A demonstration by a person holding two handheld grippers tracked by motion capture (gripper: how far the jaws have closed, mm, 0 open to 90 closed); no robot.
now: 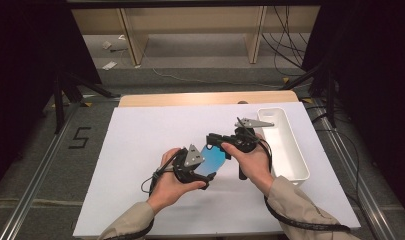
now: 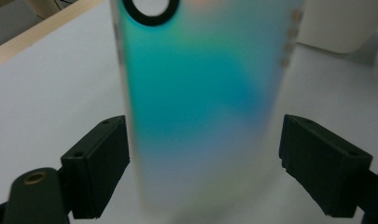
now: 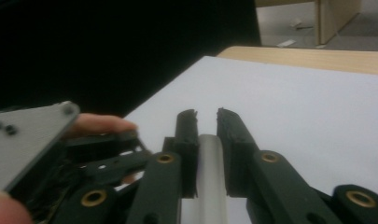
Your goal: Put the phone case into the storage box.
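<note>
Held above the middle of the white table [image 1: 140,150], a flat blue-green phone case [image 1: 212,159] with rounded corners and a black-ringed camera hole at its far end. Long axis slanted from near-left to far-right, between the two hands. Left hand-held gripper [image 1: 206,172] at the near end, jaws spread wide to either side of the case; left pad just at its edge, right pad clear of it, so no grip there. Right hand-held gripper [image 1: 213,142] at the far end, jaws pinched tight on the thin edge of the case, seen edge-on between the pads [image 3: 186,140]. To the right, a long white tray [image 1: 290,145], its long axis running near to far, nothing visible inside.
</note>
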